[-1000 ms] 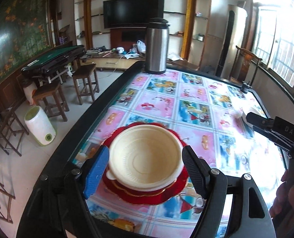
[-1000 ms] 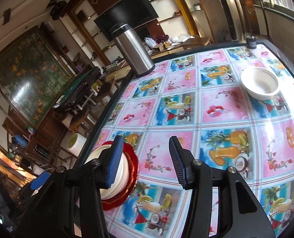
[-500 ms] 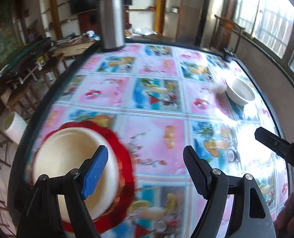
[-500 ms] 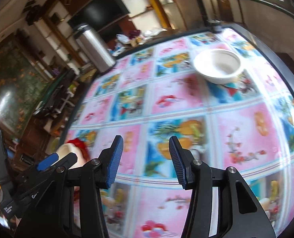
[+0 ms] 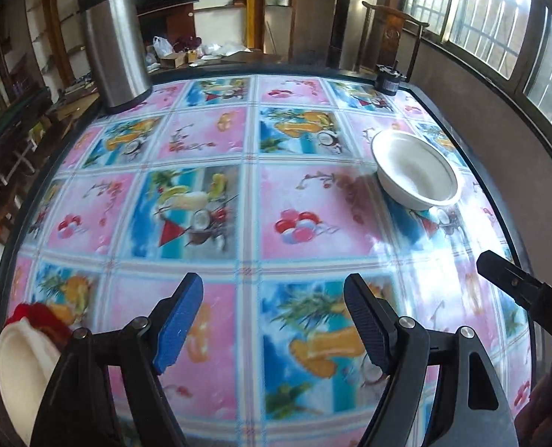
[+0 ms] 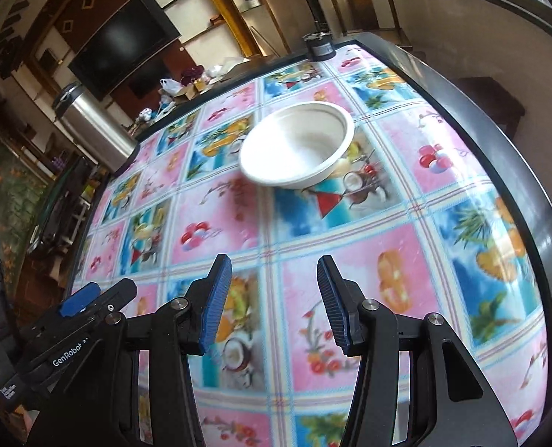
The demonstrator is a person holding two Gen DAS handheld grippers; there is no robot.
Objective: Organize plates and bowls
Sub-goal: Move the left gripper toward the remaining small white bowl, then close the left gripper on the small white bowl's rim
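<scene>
A white bowl (image 5: 417, 171) stands alone on the fruit-patterned tablecloth at the far right; it also shows in the right wrist view (image 6: 298, 149), straight ahead of my right gripper (image 6: 272, 298), which is open and empty. My left gripper (image 5: 272, 320) is open and empty over the cloth. At the left edge of the left wrist view a cream bowl (image 5: 19, 372) sits on a red plate (image 5: 39, 316), partly hidden behind my left finger. The right gripper's tip (image 5: 507, 279) shows at the right of the left wrist view.
A tall steel thermos (image 5: 114, 41) stands at the table's far left corner, also in the right wrist view (image 6: 89, 126). A small black object (image 5: 387, 78) sits at the far right edge. The table has a dark raised rim (image 6: 499, 119). A wooden chair (image 5: 391, 33) stands beyond.
Both grippers have swung right, away from the stacked cream bowl and red plate, toward the lone white bowl, which now looks nearer. Both stay open.
</scene>
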